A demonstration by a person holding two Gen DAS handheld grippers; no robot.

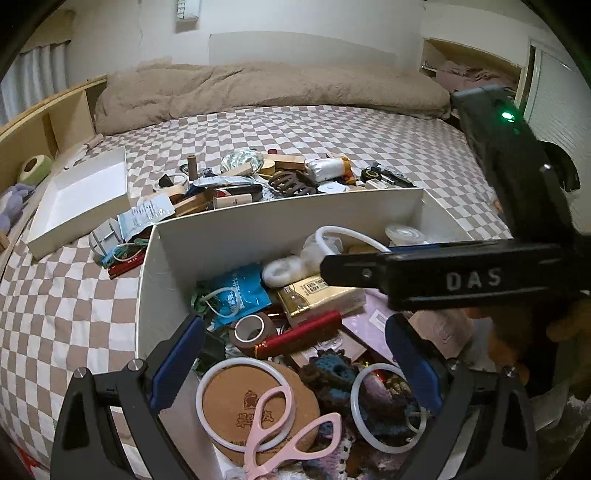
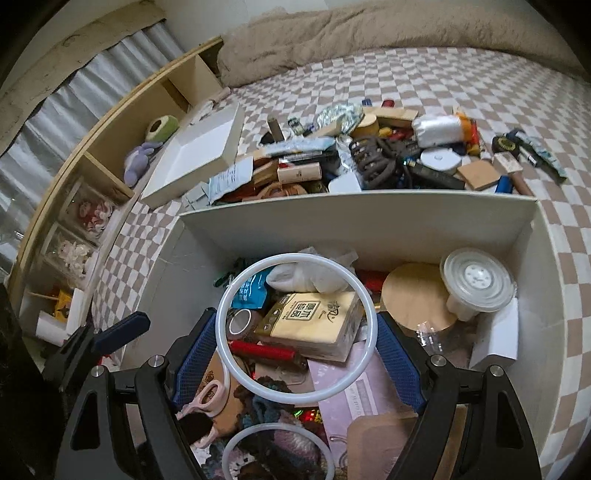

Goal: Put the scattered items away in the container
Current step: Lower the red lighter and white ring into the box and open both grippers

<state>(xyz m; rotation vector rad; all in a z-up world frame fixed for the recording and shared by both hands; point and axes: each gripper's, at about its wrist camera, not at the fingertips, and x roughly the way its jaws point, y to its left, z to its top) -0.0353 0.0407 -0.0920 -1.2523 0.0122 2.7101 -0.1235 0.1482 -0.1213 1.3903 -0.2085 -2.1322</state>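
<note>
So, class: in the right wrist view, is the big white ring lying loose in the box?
No, the right gripper holds the white ring between its pads.

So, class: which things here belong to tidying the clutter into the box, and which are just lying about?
Job: white box; clutter pile on the bed; white ring in the right gripper.
Lying about: purple plush toy; wooden shelf; beige duvet; curtain.
</note>
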